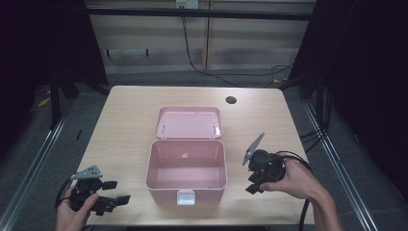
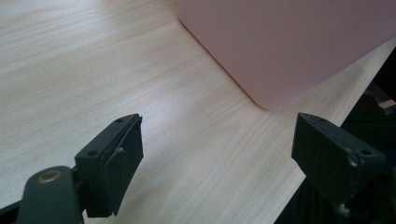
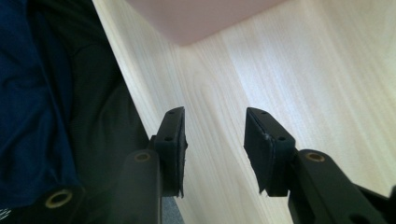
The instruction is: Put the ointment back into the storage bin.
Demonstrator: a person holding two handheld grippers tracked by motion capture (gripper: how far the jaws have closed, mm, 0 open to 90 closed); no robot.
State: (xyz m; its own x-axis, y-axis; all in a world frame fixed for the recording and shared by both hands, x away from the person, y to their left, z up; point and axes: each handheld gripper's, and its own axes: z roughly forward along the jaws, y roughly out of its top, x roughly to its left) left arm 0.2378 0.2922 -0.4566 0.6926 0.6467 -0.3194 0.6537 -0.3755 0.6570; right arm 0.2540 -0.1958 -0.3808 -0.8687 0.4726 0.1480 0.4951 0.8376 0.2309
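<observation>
Pink box sits open in the middle of the tabletop, lid back. It lies between both grippers (right one nearer). Left gripper gapes wide, empty; right gripper is part open, empty.

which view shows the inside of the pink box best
The high view: the pink box sits open with its lid back, interior visible. The left gripper view catches an outer wall and corner, the right gripper view just a corner.
</observation>
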